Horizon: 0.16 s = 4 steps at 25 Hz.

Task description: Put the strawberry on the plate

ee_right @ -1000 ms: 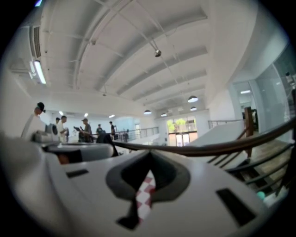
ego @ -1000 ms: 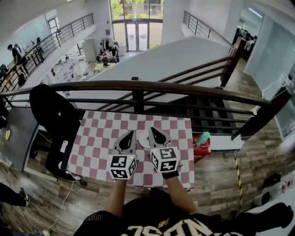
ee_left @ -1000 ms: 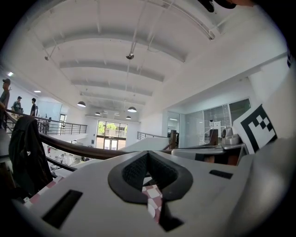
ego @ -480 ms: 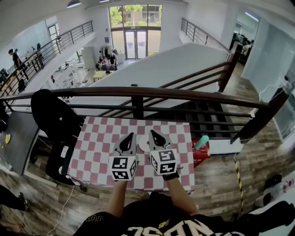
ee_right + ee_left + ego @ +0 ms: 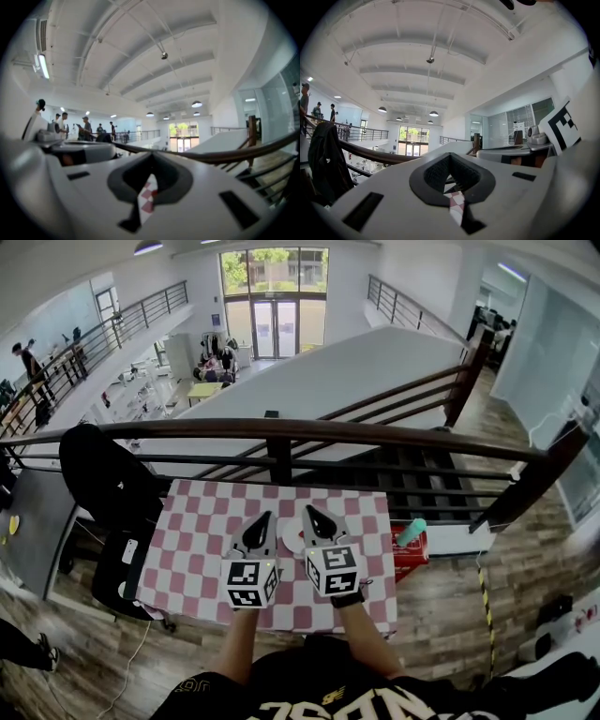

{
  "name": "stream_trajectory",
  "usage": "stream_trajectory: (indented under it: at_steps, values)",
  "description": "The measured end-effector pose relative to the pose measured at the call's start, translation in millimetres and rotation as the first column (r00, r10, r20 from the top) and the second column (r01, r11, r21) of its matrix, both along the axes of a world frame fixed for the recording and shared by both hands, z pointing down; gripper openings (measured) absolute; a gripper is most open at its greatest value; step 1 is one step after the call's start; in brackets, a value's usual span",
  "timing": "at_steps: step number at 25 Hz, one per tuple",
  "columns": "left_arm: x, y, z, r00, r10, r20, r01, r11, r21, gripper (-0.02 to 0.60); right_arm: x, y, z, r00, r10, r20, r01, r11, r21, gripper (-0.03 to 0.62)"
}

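A table with a red-and-white checked cloth (image 5: 202, 540) stands below me. Both grippers hover over its near half, side by side and pointing away from me. The left gripper (image 5: 262, 518) has its jaws together with nothing between them. The right gripper (image 5: 310, 512) is likewise shut and empty. A sliver of a white plate (image 5: 292, 540) shows in the gap between the two. No strawberry shows in any view. In the left gripper view the left gripper (image 5: 451, 155) lets only a strip of checked cloth show through its slit. The right gripper (image 5: 151, 154) looks the same in its own view.
A dark wooden railing (image 5: 281, 432) runs just beyond the table's far edge, with a drop to a lower floor behind it. A black jacket hangs on a chair (image 5: 108, 479) at the table's left. A red box with a teal bottle (image 5: 411, 532) sits at its right.
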<state>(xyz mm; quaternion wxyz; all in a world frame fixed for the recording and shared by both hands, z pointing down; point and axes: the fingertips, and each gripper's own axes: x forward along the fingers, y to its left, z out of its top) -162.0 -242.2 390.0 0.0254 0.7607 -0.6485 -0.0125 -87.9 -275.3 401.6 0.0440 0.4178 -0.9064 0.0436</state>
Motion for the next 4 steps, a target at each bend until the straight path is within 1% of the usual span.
stream_trajectory:
  at_steps: [4]
  values:
    - [-4.2, -11.9, 5.5, 1.000, 0.002, -0.004, -0.002, 1.000, -0.006, 0.008, -3.8, -11.8, 6.4, 1.000, 0.001, -0.007, -0.001, 1.000, -0.005, 0.017]
